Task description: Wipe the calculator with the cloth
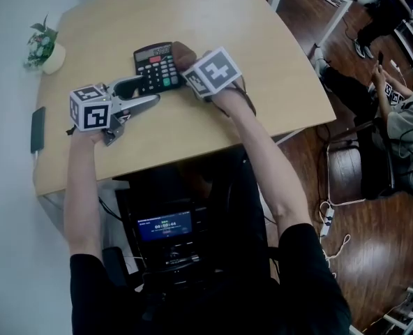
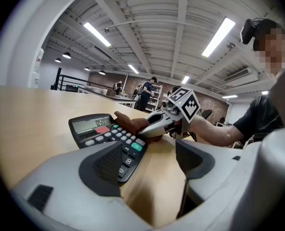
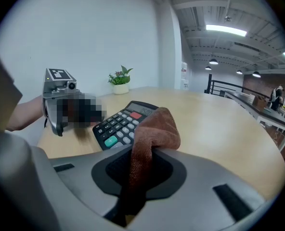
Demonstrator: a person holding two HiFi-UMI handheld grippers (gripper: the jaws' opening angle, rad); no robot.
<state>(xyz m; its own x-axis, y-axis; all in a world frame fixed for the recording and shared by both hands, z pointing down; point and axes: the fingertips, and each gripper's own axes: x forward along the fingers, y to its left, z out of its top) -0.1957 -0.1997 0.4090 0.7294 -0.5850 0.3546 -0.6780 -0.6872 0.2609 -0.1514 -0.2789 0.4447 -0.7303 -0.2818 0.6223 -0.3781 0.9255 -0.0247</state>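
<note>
Display of the calculator (image 2: 105, 133) reads, apparently, 05000; its keys show 3 and 0. Digits on the screen (image 1: 164, 226) are too blurred to read.

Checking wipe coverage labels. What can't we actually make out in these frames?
- Head view: where the cloth meets the calculator; the right gripper and its marker cube cover it.
- Left gripper view: the calculator's near corner, behind a jaw of the open left gripper; touching or not, unclear.
- Right gripper view: the left gripper's jaws, blurred over; the calculator's right side, under the cloth.
- Head view: the display's digits, too small.
</note>
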